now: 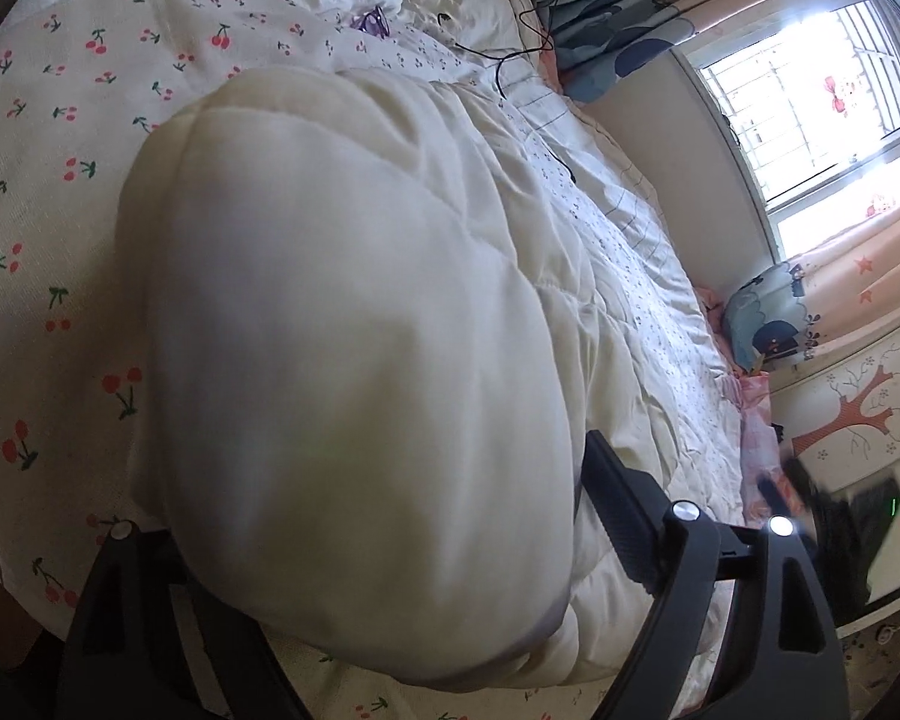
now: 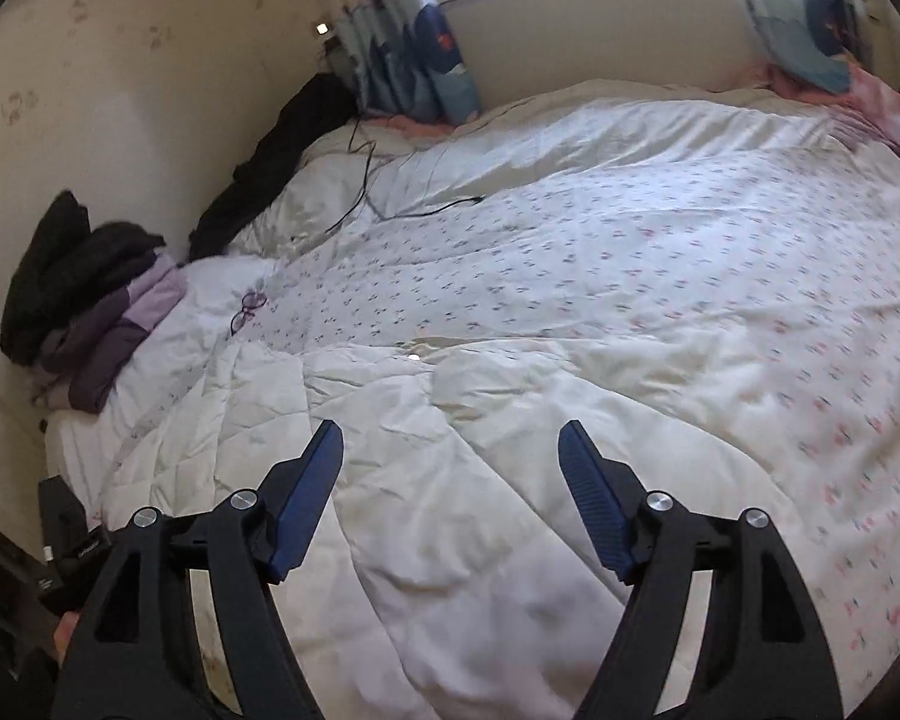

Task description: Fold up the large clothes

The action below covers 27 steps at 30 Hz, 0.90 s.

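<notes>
The left tongs (image 1: pixel 384 516) stand released around a white quilt (image 1: pixel 342 312) fold. The right tongs (image 2: pixel 450 456) hang released above the bed (image 2: pixel 690 240).

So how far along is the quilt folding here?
Done: a thick white fold of the quilt is already doubled over on the bed. In hand: nothing; the right gripper hangs open above the cloth, and the left gripper's wide jaws straddle the fold. Left: most of the quilt is spread flat.
</notes>
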Available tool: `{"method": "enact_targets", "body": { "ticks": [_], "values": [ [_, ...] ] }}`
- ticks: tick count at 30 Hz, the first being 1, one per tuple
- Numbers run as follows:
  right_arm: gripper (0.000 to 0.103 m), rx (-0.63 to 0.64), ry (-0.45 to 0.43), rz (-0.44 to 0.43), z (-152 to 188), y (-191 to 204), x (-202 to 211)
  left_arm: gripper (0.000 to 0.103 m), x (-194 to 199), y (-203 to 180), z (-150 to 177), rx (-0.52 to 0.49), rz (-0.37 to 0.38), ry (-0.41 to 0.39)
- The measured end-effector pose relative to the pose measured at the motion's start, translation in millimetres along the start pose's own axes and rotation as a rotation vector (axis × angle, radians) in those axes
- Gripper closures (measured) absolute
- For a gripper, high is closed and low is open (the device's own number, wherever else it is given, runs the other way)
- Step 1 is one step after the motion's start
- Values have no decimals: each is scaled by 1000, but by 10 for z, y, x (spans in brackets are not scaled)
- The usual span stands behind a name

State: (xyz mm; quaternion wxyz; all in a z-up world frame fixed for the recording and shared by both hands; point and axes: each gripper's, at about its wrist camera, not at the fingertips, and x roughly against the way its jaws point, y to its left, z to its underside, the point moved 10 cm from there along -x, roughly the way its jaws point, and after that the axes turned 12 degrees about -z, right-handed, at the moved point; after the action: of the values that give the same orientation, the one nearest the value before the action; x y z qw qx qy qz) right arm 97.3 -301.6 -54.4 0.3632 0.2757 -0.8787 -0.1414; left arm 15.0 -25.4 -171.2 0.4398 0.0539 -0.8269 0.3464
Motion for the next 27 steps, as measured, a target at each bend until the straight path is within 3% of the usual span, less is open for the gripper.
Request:
{"method": "enact_targets", "body": {
  "ticks": [5, 7, 9, 13, 18, 21, 22, 27],
  "values": [
    [30, 29, 148, 55, -170, 110, -1274, 19, 7, 7, -3, 3, -14, -11],
    [20, 30, 270, 151, 77, -100, -1732, 19, 12, 9, -4, 5, -6, -10],
    [18, 24, 334, 163, 305, -193, -1974, 18, 0, -17, 4, -2, 12, -9],
    [18, 16, 349, 152, 259, -152, -1878, 18, -14, 22, 28, 13, -10, -7],
    [18, 80, 206, 96, 219, 277, -1200, 18, -18, 44, 23, 33, 4, -3],
    [12, 138, 299, 138, 657, 239, -1288, 16, -25, 35, 29, 38, 3, -10],
    [12, 174, 276, 143, 716, 231, -1321, 15, -3, 39, 86, 32, 4, -13],
    [12, 117, 325, 149, 635, 300, -1233, 15, 7, 70, 119, 35, 2, -22]
  ]
}}
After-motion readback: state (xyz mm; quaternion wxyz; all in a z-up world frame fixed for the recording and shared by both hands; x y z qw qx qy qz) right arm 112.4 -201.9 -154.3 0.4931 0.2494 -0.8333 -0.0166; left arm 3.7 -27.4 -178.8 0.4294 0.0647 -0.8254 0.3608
